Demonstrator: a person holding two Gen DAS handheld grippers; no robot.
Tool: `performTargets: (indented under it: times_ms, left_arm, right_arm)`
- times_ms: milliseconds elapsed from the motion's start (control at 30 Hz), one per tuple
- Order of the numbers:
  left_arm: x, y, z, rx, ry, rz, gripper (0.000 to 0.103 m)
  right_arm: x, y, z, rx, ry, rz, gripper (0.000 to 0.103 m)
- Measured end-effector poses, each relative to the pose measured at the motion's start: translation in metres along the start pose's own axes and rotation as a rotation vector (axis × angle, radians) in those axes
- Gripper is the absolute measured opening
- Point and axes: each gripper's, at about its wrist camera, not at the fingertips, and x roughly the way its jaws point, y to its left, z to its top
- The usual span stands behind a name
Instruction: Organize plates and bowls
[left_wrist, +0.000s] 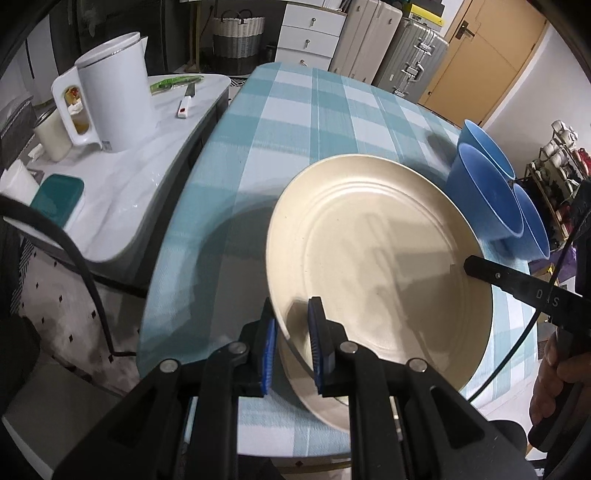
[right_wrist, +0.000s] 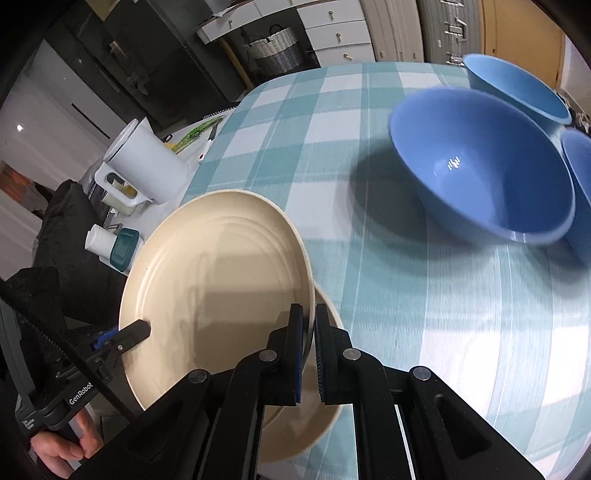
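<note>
Two cream plates: the top plate is clamped at its rim by both the left gripper and the right gripper, above a second plate. Three blue bowls cluster at two o'clock on the checked tabletop.

Two close wrist views angled down, sharing cream plate

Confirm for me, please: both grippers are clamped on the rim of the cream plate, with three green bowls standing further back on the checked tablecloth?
Not quite: the bowls are blue, not green, as the right wrist view shows. The rest holds: the left gripper and right gripper are both clamped on the cream plate above the checked tablecloth.
</note>
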Motion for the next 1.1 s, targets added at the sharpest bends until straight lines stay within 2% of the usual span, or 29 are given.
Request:
performTargets:
  times_ms: [300, 500, 700, 833, 1100]
  left_arm:
    - [0.004, -0.015, -0.031, 0.050, -0.010, 0.045, 0.015]
    - [0.008, -0.017, -0.033, 0.065, -0.017, 0.055, 0.016]
    - [0.009, -0.027, -0.036, 0.136, -0.043, 0.121, 0.017]
    - [0.008, -0.023, -0.039, 0.127, -0.055, 0.120, 0.017]
    - [0.006, -0.025, -0.045, 0.153, -0.066, 0.131, 0.018]
  right_arm:
    - [-0.002, -0.009, -0.032, 0.010, -0.002, -0.015, 0.006]
    - [-0.001, -0.015, -0.034, 0.004, -0.019, -0.006, 0.006]
    - [0.004, -0.015, -0.035, -0.010, -0.043, -0.007, 0.006]
    - [0.000, -0.009, -0.039, -0.039, -0.078, -0.009, 0.006]
    - [0.003, -0.007, -0.047, -0.055, -0.075, -0.037, 0.006]
